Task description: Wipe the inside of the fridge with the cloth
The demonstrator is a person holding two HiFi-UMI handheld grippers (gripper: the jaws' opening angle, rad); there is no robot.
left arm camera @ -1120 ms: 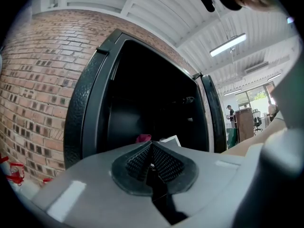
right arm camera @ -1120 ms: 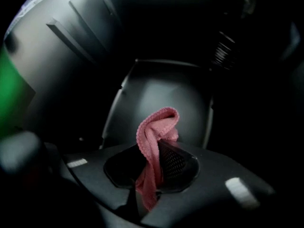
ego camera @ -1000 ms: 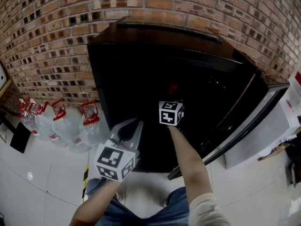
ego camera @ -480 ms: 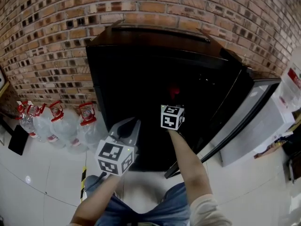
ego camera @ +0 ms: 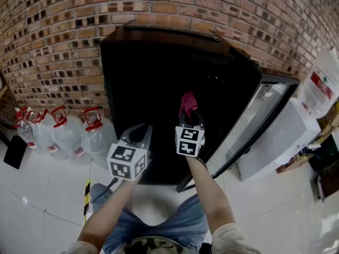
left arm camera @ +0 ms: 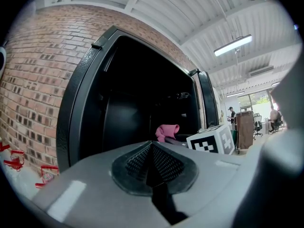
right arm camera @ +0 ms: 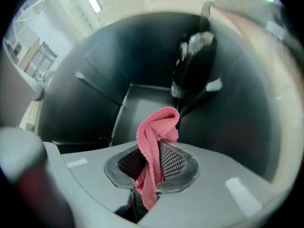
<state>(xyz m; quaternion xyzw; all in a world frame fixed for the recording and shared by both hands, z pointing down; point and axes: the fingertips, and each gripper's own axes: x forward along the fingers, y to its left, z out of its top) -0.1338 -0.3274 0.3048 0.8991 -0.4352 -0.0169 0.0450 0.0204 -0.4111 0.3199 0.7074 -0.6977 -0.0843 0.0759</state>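
The fridge [ego camera: 153, 83] stands with its door [ego camera: 253, 121] open. The right tongs [ego camera: 189, 121] pinch the pink cloth [ego camera: 187, 103] and hold it up at the fridge's mouth, touching no inner wall that shows. The left tongs [left arm camera: 151, 163] are pressed together and empty, just outside the fridge. The wiping itself looks largely still to do.

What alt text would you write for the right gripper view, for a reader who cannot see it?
A crumpled pink cloth is pinched between the two grey jaws of the right tool, with one end bunched above them and the other hanging below. Behind it is the dark inside of the open black fridge, with a paler back panel straight ahead.
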